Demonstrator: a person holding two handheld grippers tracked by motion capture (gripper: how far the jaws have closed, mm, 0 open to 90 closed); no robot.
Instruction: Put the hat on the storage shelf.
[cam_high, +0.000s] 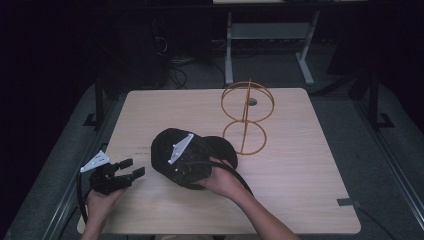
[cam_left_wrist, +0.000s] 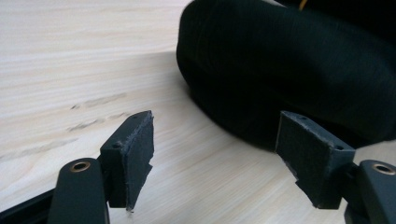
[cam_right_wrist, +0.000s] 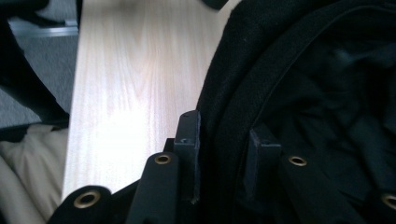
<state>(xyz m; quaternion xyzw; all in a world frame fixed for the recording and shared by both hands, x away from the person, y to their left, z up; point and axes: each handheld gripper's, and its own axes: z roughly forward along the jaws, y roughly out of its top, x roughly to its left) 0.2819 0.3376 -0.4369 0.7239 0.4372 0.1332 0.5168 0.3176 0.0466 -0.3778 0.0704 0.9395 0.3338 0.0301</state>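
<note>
one black cap (cam_high: 187, 157) lies mid-table (cam_high: 300, 170), its long axis running left-right, brim pointing right toward our wire stand (cam_high: 247, 117). our right gripper (cam_right_wrist: 219, 158) pinches its rim; our left gripper (cam_left_wrist: 215, 158) gapes empty beside it.

text on cap (cam_high: 172, 155): none legible
text on tabletop (cam_high: 300, 165): none, just grain + scuff marks
text on wire stand (cam_high: 247, 116): none
labels/brands/nos. on tongs: none readable
</note>
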